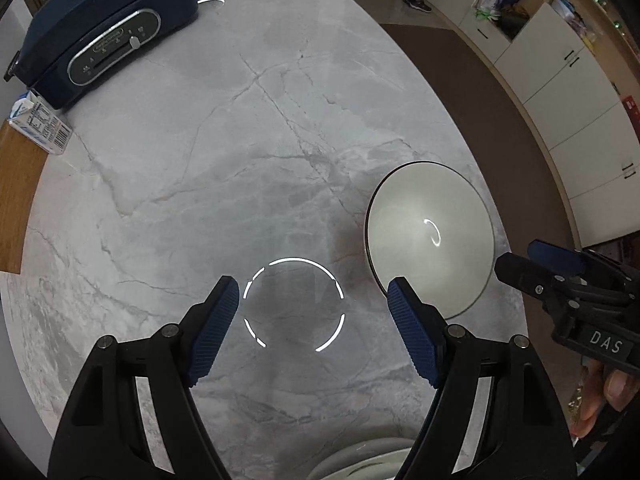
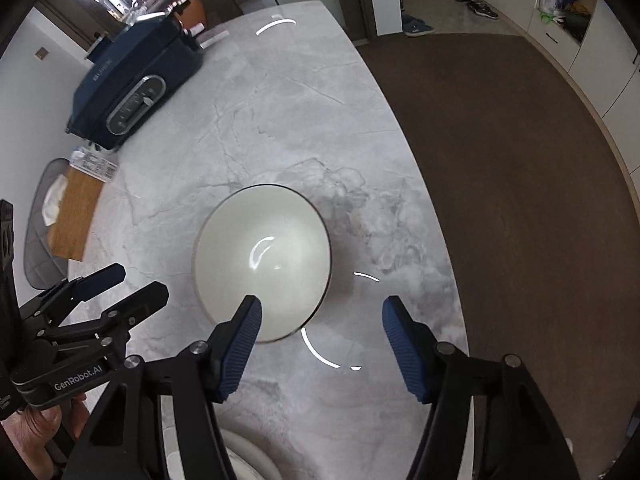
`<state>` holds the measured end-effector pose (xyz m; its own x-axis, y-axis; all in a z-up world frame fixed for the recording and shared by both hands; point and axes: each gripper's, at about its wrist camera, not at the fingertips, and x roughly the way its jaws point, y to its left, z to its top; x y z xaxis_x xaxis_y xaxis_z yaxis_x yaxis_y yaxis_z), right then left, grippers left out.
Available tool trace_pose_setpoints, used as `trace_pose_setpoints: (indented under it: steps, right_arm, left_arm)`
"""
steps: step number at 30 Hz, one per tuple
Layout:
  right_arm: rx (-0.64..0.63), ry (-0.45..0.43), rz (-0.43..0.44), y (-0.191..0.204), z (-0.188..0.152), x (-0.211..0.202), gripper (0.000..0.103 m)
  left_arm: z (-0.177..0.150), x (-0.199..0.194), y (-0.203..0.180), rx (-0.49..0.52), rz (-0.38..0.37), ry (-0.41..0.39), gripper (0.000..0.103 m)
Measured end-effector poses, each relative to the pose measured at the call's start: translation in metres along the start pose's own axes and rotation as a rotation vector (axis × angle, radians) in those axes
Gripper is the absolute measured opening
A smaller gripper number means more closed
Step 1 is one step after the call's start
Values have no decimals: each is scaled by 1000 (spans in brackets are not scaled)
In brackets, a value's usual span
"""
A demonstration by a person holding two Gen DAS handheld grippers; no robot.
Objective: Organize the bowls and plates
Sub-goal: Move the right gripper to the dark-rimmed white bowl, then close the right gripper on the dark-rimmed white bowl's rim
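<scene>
A white bowl (image 1: pixel 430 236) with a thin dark rim stands upright on the marble table (image 1: pixel 240 140). In the left wrist view my left gripper (image 1: pixel 314 292) hangs open over bare marble just left of the bowl, nothing between its blue pads. My right gripper (image 2: pixel 322 308) is open too, above the near right edge of the bowl (image 2: pixel 262 256); its left fingertip (image 2: pixel 250 312) overlaps the bowl's rim in the picture, and I cannot tell whether it touches. Each gripper shows in the other's view: the right gripper (image 1: pixel 520 258), the left gripper (image 2: pixel 142 280). A white plate rim (image 1: pixel 360 460) peeks out below the fingers.
A dark blue countertop appliance (image 1: pixel 108 32) sits at the far left of the table, with a small carton (image 1: pixel 40 124) and a wooden board (image 1: pixel 20 192) beside it. The table's curved right edge (image 2: pixel 420 184) drops to brown carpet (image 2: pixel 520 160); white cabinets (image 1: pixel 560 80) line the wall.
</scene>
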<state>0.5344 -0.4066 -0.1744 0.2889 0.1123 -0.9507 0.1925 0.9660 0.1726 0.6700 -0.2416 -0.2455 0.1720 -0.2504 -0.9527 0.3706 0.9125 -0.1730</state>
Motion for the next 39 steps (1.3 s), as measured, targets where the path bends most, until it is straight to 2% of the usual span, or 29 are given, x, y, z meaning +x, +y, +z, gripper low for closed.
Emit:
trace_pose_setpoints:
  steps: [4, 9, 10, 13, 14, 15, 16, 18, 19, 21, 23, 29, 32, 35, 39]
  right_arm:
    - [50, 29, 2, -10, 9, 22, 66]
    - [63, 57, 0, -13, 16, 39, 66]
    - [69, 62, 4, -14, 17, 41, 64]
    - [63, 94, 9, -13, 18, 49, 48]
    - [60, 103, 8, -12, 18, 52, 45]
    - [62, 109, 10, -11, 17, 54, 42]
    - [63, 116, 9, -11, 17, 55, 35]
    - [66, 128, 17, -9, 17, 58, 24]
    - [69, 133, 28, -9, 17, 60, 20]
    - [67, 138, 36, -7, 18, 61, 15]
    - [51, 138, 34, -3, 19, 60, 11]
    - [55, 129, 43, -4, 19, 59, 10]
    - [59, 126, 42, -4, 18, 56, 10]
    - [50, 119, 40, -1, 17, 49, 11]
    - [28, 108, 41, 9, 14, 40, 10]
  left_arm:
    - [8, 27, 2, -13, -20, 25, 76]
    - [16, 42, 0, -3, -11, 34, 76]
    - [17, 44, -1, 5, -14, 32, 75]
    - [18, 47, -4, 19, 4, 26, 74]
    - [19, 48, -5, 21, -1, 21, 69]
    - [19, 47, -5, 24, -1, 21, 55]
    - [20, 49, -6, 26, -3, 24, 50]
    - [20, 51, -8, 26, -41, 30, 32]
    - [20, 51, -10, 29, -53, 30, 29]
    - [21, 51, -14, 30, -81, 36, 14]
    - [21, 51, -15, 23, -110, 38, 7]
    - [20, 52, -10, 20, -160, 49, 6]
    - [17, 51, -10, 31, -162, 63, 6]
    - [15, 44, -5, 16, -175, 48, 6]
    - [11, 27, -7, 41, -157, 21, 6]
